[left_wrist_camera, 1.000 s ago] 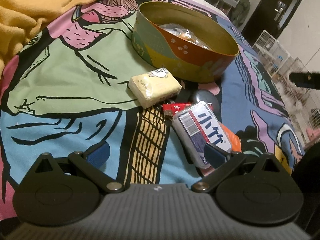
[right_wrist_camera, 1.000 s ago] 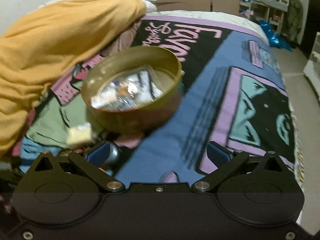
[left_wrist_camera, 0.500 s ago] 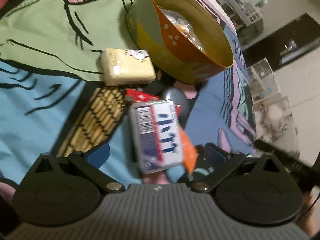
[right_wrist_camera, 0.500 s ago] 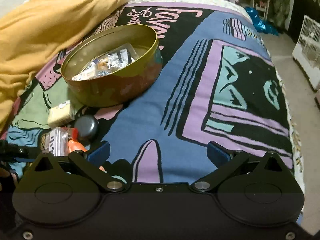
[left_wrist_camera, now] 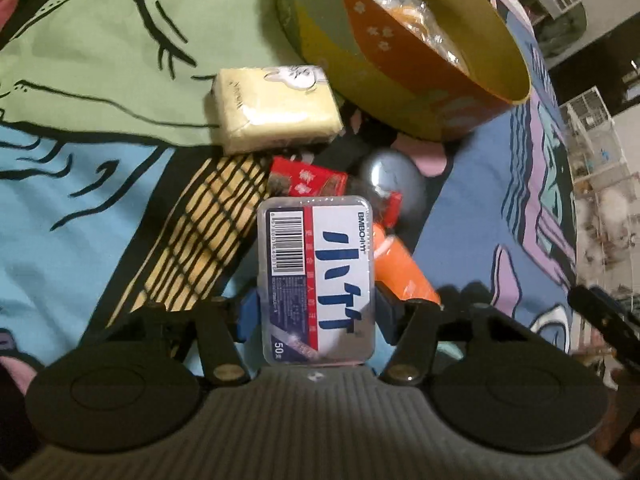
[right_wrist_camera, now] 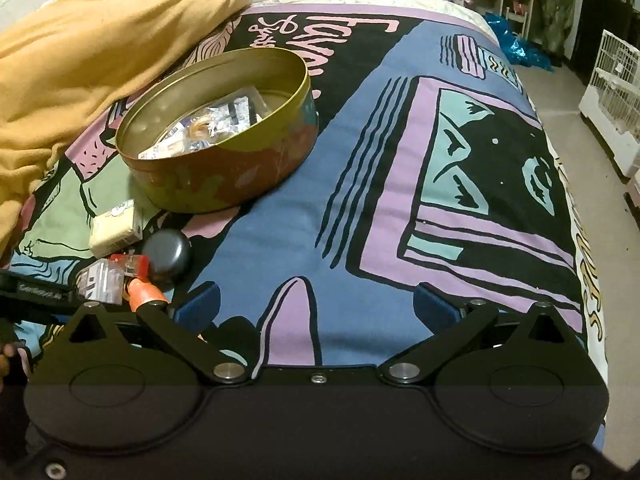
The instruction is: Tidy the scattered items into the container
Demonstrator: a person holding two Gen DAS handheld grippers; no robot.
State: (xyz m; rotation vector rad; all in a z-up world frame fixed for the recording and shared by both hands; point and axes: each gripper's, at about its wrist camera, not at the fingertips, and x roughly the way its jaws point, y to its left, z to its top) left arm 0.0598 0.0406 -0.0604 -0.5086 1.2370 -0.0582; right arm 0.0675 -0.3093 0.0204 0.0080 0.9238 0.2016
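A clear plastic box [left_wrist_camera: 316, 280] with a white, blue and red label lies between the fingers of my left gripper [left_wrist_camera: 316, 312]. Its jaws are closing and the blue pads sit against the box's two long sides. An orange tube [left_wrist_camera: 404, 272], a red packet [left_wrist_camera: 308, 180], a dark round case [left_wrist_camera: 394, 184] and a yellow tissue pack [left_wrist_camera: 276, 108] lie just beyond it. Behind them stands the round tin [left_wrist_camera: 400, 80], with wrapped packets inside. My right gripper [right_wrist_camera: 316, 304] is open over bare bedspread, to the right of the tin [right_wrist_camera: 224, 176].
Everything rests on a bed with a colourful printed cover. A yellow blanket [right_wrist_camera: 80, 60] is heaped at the back left. The bed's right edge drops to the floor, where a white wire cage [right_wrist_camera: 612, 92] stands.
My left gripper moved forward and rolled over the clear box, and its fingers came in from wide open to the box's sides. The right gripper sank a little earlier, then held still.
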